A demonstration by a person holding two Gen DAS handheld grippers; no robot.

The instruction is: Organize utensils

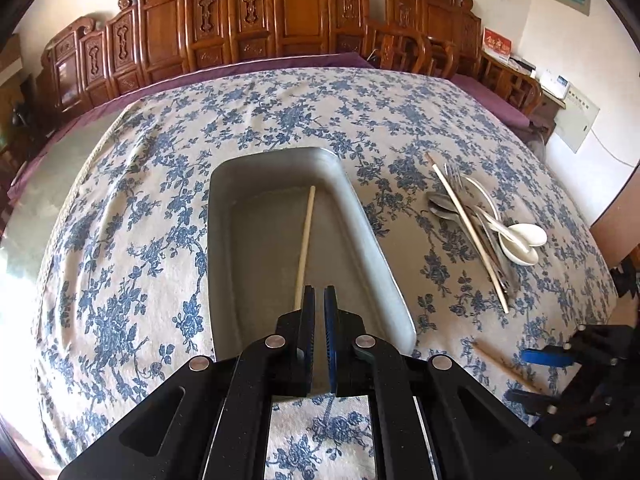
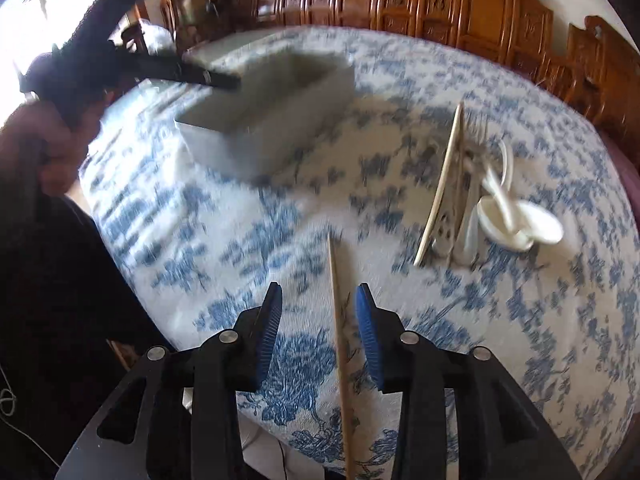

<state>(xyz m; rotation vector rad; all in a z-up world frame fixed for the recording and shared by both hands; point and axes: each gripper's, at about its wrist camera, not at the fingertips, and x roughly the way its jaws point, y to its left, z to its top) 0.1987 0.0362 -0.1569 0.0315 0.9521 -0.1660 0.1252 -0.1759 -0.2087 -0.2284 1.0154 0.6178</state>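
My left tongs are pinched nearly together with nothing between the blue pads, angled steeply down over the near end of the tray. Their tips hang just beside the near end of the chopstick that lies lengthwise inside the tray; I can't tell if they touch it. My right tongs stand partly apart, also pitched down toward the cloth, and a second chopstick runs between the pads without either one pressing on it. It lies flat on the cloth, pointing away from me. The right wrist view is smeared, so fine detail there is poor.

In that view I see the left gripper as a dark bar reaching over the tray's far corner, with a hand and a dark sleeve at the left edge.

The rest of the utensils sit in a pile on the cloth, well to the right of the tray: a third chopstick across the top, a fork, metal spoons and two white spoons.

The table wears a white cloth with blue flowers, purple fabric showing past its far edge. Carved wooden chairs line the far side against a pale wall.
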